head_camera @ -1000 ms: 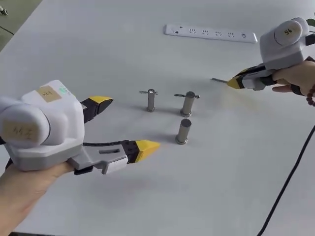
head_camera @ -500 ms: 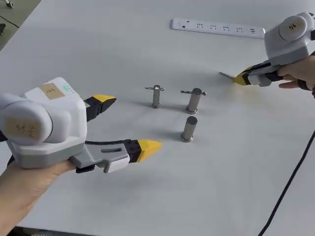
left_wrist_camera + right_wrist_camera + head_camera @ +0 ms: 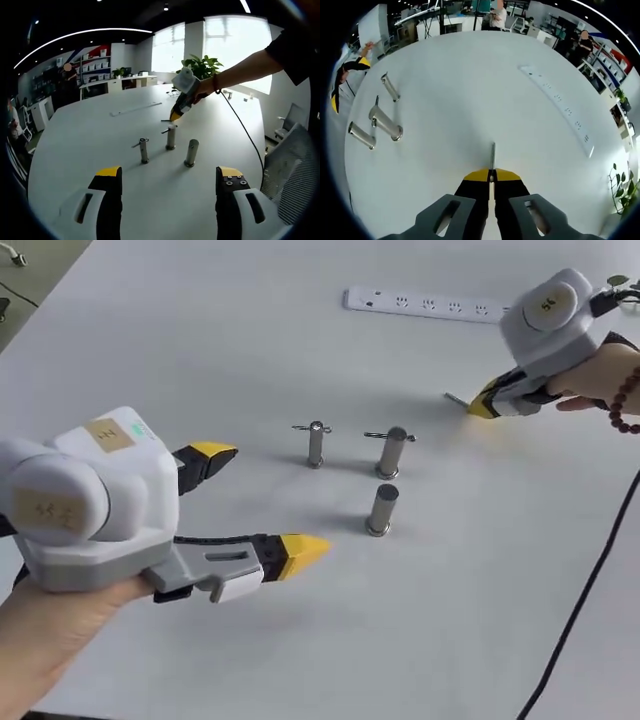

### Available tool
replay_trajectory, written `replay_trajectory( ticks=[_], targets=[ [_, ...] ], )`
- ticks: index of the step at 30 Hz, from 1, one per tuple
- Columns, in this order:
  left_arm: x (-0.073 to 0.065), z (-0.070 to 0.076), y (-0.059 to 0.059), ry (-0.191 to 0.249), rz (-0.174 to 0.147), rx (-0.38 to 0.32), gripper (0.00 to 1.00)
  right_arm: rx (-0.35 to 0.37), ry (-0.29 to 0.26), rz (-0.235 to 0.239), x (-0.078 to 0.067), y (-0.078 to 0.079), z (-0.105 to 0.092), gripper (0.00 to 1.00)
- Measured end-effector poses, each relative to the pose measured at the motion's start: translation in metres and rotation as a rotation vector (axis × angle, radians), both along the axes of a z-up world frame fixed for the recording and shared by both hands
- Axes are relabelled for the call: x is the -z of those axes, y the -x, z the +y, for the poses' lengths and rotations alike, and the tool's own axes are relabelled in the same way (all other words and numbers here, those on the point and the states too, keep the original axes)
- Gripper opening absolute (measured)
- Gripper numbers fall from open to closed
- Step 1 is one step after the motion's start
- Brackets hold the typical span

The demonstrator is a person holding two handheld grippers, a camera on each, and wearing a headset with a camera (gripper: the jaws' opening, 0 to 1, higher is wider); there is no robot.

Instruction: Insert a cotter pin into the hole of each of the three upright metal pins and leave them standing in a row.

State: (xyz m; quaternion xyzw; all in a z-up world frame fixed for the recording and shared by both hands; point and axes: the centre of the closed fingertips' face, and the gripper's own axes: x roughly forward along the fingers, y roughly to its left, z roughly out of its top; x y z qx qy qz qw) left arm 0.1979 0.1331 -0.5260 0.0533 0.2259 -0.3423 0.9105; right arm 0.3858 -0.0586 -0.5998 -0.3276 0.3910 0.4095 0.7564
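Working at a white office table (image 3: 250, 330) bearing a power strip (image 3: 425, 304), you hold the left gripper (image 3: 260, 498) spread, the right gripper (image 3: 478, 407) pinching a cotter pin (image 3: 493, 152).

white worktop (image 3: 200, 320) | power strip (image 3: 430, 304) | bright windows (image 3: 225, 45) | potted plant (image 3: 202, 65) | mesh chair (image 3: 292, 167) | curved ceiling light (image 3: 80, 34)

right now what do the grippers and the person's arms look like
The left gripper and right gripper match: pale grey bodies, black jaws with yellow tips, and a beige handwritten sticker on top. The left one has a green mark beside its sticker. A brown bead bracelet is worn on the right wrist, and a dark short sleeve on that arm.
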Motion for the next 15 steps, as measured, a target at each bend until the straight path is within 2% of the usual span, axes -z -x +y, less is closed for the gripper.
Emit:
replay_trajectory(
  ticks=[3,8,15],
  targets=[
    [-0.002,0.001,-0.001,0.005,-0.003,-0.001,0.76,-0.002,0.011,-0.016,-0.001,-0.002,-0.002,0.0],
    [-0.006,0.002,-0.002,0.0,-0.009,0.003,0.76,0.007,-0.01,-0.026,-0.006,-0.002,-0.007,0.0],
    [-0.011,0.0,-0.002,-0.004,-0.018,0.014,0.75,-0.005,-0.032,-0.071,-0.019,0.0,-0.011,0.0]
  ],
)
